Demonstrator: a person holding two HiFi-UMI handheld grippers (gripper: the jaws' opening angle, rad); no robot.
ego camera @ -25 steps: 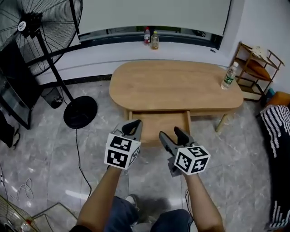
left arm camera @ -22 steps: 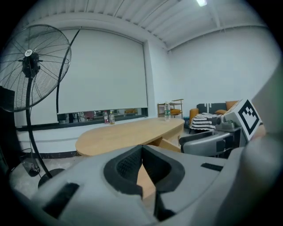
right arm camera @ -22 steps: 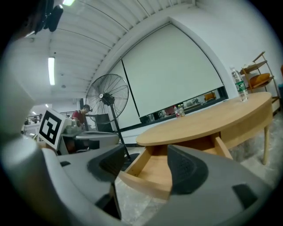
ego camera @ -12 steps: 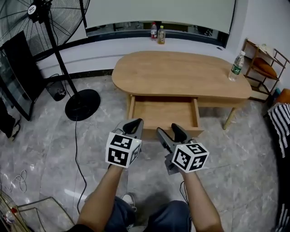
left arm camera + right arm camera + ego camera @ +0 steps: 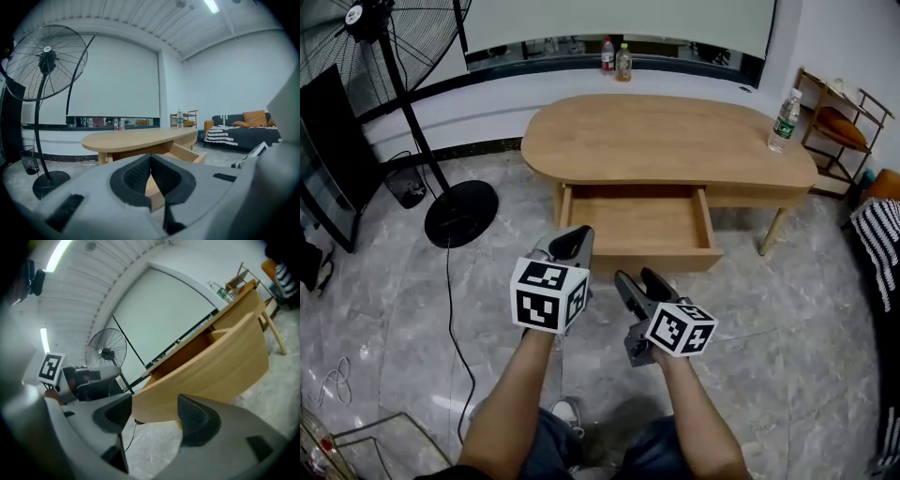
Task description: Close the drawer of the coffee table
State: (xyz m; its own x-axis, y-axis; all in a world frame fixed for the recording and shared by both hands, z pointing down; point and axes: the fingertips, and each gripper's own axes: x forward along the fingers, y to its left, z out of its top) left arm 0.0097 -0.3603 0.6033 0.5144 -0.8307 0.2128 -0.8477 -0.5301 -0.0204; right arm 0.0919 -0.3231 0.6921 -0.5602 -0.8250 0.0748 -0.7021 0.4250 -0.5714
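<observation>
Now, largest items first, all places given from the coffee table (image 5: 666,141).

- Grey marble floor (image 5: 787,319) ran under and all round the table.
- Table: oval wooden top, set across the upper half of the head view, long side toward the person.
- Standing fan (image 5: 461,214): well to the left of the table, round base on the floor, head up at the corner of the view.
- Drawer (image 5: 647,260): pulled out of the table's near long side, standing open, its front panel well clear of the table edge.
- Wooden rack (image 5: 836,131): just beyond the table's right end. A striped blanket (image 5: 874,244) lay further to the right of that end.
- Left tongs (image 5: 574,236): held in front of the table's near side, just short of the drawer's left front corner. Tips were together with nothing between them, pointing toward the table.
- Right tongs (image 5: 636,278): also before the near side, lower in the view than the left pair and right in front of the drawer's front panel. Jaws stood apart, and the pads pressed on nothing. The panel filled the gap as seen from the right gripper view. Contact with the panel could not be judged.
- Clear bottle (image 5: 786,120): upright on the table's far right end.
- Two small bottles (image 5: 615,58): side by side on the ledge behind the table's far side.
</observation>
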